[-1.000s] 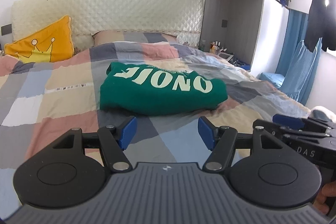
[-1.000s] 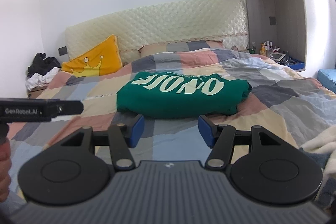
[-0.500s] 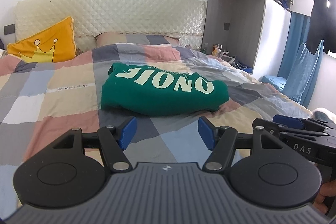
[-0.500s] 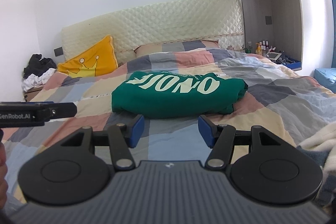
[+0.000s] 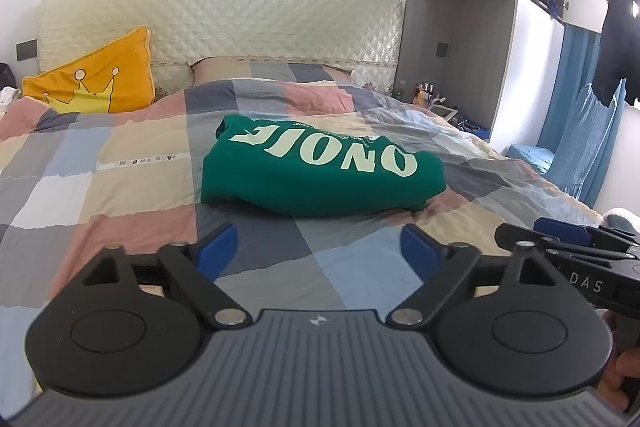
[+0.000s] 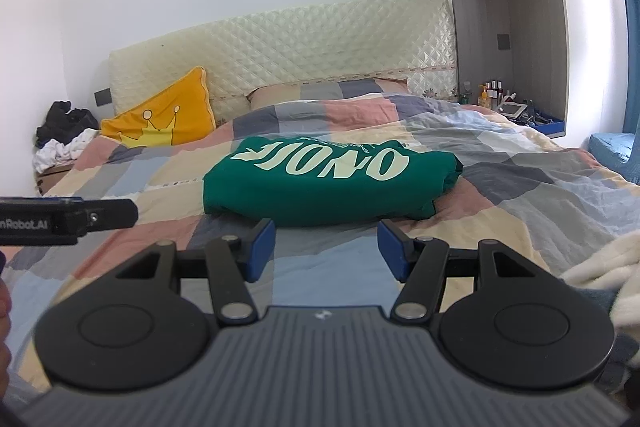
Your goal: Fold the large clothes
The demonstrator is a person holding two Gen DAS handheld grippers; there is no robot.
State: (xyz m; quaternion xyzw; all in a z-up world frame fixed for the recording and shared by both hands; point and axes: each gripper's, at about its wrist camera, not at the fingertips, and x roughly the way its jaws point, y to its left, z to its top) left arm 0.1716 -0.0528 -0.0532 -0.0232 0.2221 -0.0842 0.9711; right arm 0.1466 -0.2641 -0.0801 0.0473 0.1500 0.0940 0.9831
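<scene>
A green sweatshirt (image 5: 320, 175) with pale lettering lies folded in a compact bundle on the patchwork bed cover (image 5: 120, 187). It also shows in the right wrist view (image 6: 324, 183). My left gripper (image 5: 318, 251) is open and empty, held back from the bundle's near edge. My right gripper (image 6: 326, 247) is open and empty, just short of the bundle's near edge. The right gripper shows at the right edge of the left wrist view (image 5: 560, 239), and the left gripper's body shows at the left of the right wrist view (image 6: 68, 215).
A yellow crown cushion (image 5: 96, 83) leans on the quilted headboard (image 5: 240, 27). A shelf niche with bottles (image 6: 504, 99) is on the right. White fluffy fabric (image 6: 600, 267) lies at the bed's right edge. Dark clothes (image 5: 616, 27) hang by the blue curtain.
Both grippers have drawn slightly back and up from the folded sweatshirt, staying open. The sweatshirt has not moved.
</scene>
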